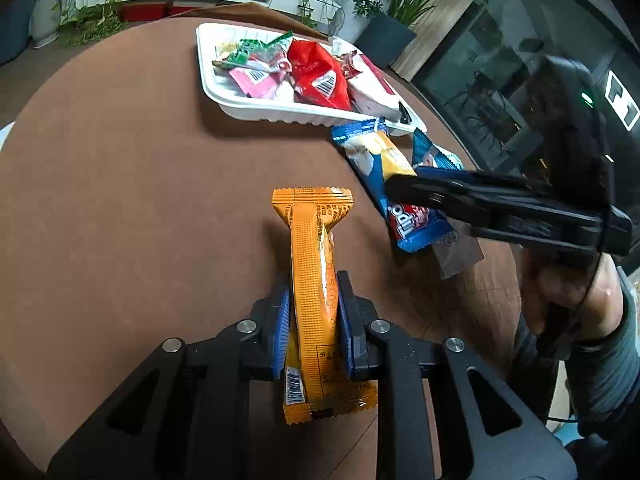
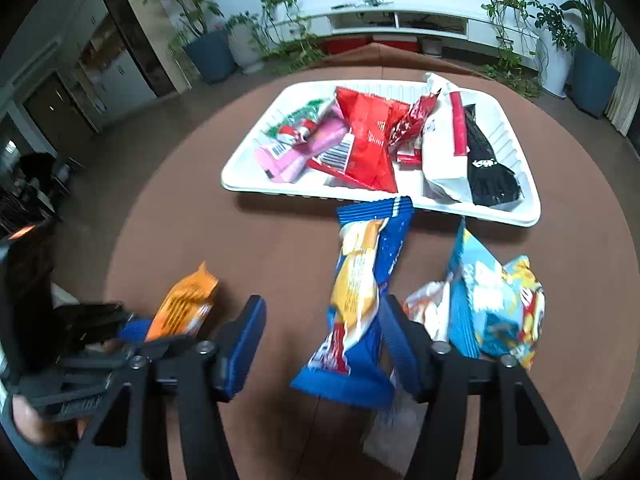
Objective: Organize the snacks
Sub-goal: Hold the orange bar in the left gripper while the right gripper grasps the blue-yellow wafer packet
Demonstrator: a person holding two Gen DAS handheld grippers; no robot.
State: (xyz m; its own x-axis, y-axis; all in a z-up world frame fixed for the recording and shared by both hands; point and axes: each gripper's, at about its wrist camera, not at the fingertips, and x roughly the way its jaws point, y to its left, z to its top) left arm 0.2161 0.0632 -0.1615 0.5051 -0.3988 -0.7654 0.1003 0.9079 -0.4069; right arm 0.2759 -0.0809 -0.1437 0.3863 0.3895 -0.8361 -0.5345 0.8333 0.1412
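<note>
Here the left tongs point(image 1: 314, 320) are clamped on the orange bar wrapper point(image 1: 312, 280) near its barcode end; the wrapper's long axis runs straight away from the left wrist camera, its crimped far end pointing toward the white tray point(image 1: 256, 110). In the right wrist view, the right tongs point(image 2: 320, 344) stand partly apart with the blue-and-yellow snack packet point(image 2: 360, 296) between their fingers: the right-hand pad lies against the packet's edge, while a gap shows at the left-hand pad, so nothing is pinched. That packet lies lengthwise on the tabletop point(image 2: 248, 248), its far crimped end touching the tray's near rim. Just beside it to the right sits a crumpled light-blue bag point(image 2: 492, 312), also close to the tray's near rim. Bare brown tabletop spreads wide to the left of the orange wrapper and between it and the tray. Farther off, the tray holds red, pink, green, white and black packets in a loose heap, with its left end less crowded.
</note>
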